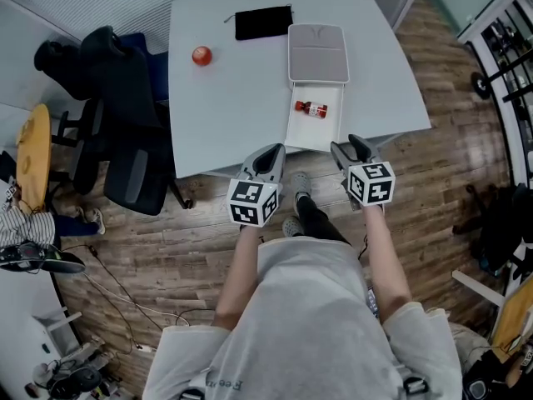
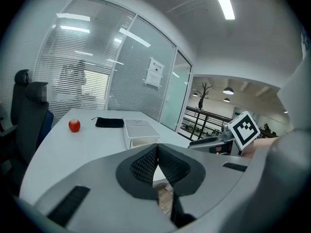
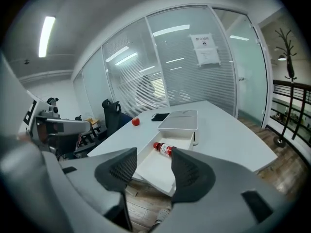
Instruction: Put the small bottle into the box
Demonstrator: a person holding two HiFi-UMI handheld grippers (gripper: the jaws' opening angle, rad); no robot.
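The small red bottle (image 1: 311, 108) lies on its side inside the open white box (image 1: 315, 130), whose lid (image 1: 317, 54) is folded back behind it on the white table. In the right gripper view the bottle (image 3: 164, 148) rests in the box (image 3: 181, 142) just beyond my jaws. Both grippers hang off the table's near edge, over the floor. My right gripper (image 1: 354, 144) (image 3: 153, 166) stands open with nothing between its pads. My left gripper (image 1: 271, 151) (image 2: 156, 150) is shut on nothing, its pads meeting.
A red apple (image 1: 201, 55) and a black pouch (image 1: 263, 22) lie on the far part of the table (image 1: 225, 115). Dark office chairs (image 1: 117, 123) stand to the left. Wooden floor lies under the grippers. Glass walls and blinds ring the room.
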